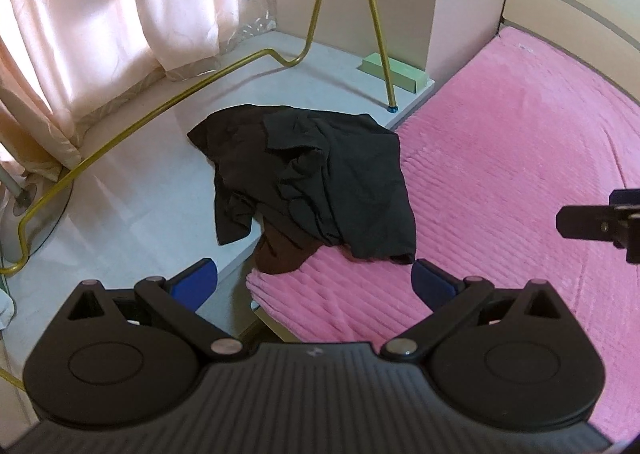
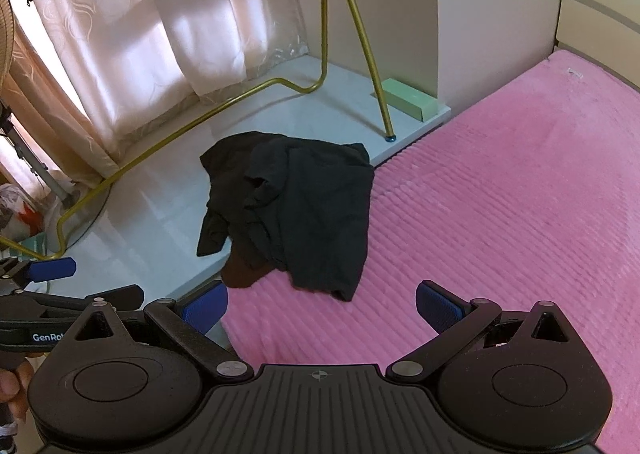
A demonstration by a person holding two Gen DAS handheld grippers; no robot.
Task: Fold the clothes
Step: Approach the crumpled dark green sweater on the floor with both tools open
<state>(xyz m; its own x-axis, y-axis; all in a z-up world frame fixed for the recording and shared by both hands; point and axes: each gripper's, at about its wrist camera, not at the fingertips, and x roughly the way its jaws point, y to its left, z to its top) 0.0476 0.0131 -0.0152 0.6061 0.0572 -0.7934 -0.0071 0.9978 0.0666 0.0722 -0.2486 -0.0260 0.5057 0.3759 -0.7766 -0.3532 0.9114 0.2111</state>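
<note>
A crumpled black garment (image 1: 320, 178) (image 2: 304, 206) lies over the near corner of the bed with the pink blanket (image 1: 500, 158) (image 2: 500, 194), part of it hanging off the edge toward the floor. A brown piece of cloth (image 1: 280, 258) (image 2: 240, 274) pokes out beneath it. My left gripper (image 1: 316, 280) hovers just short of the garment, open and empty, with blue pads (image 1: 196, 282). Farther right, over the blanket, my right gripper (image 2: 322, 306) is also open and empty. Each view catches the other gripper at its edge.
A gold metal clothes rack (image 1: 312, 26) (image 2: 332, 46) stands on the pale tiled floor (image 1: 132, 194) behind the garment. Pale curtains (image 1: 112, 14) hang at the left, a green box (image 1: 396, 74) sits by the wall, and the headboard (image 1: 580, 2) is at the far right.
</note>
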